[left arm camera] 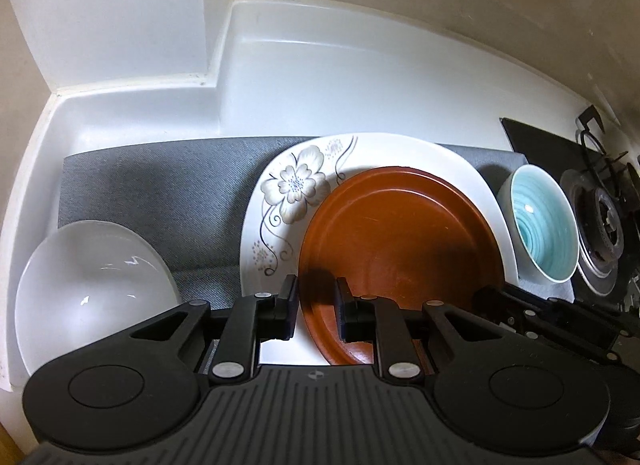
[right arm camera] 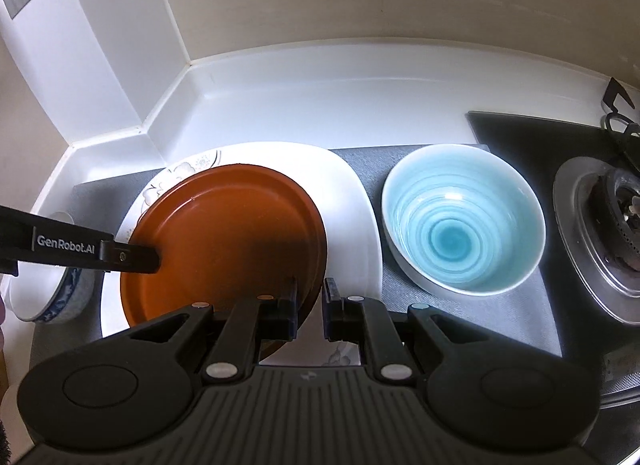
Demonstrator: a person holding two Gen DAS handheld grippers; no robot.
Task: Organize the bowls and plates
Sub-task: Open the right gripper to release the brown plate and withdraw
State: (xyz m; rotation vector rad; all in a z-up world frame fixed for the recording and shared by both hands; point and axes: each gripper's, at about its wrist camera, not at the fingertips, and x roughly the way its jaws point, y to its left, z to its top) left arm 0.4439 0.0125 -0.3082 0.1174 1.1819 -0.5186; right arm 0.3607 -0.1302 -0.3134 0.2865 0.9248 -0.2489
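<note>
A brown plate lies on a large white floral plate on a grey mat. My left gripper has its fingers on either side of the brown plate's left rim, with a small gap. My right gripper straddles the brown plate's right rim in the same way. The left gripper's finger shows over the plate's left edge. A white bowl sits at the left. A light blue bowl sits to the right of the floral plate.
The grey mat lies on a white counter with raised back edges. A black gas stove with a burner stands at the right. A white bowl with a blue pattern outside is at the far left.
</note>
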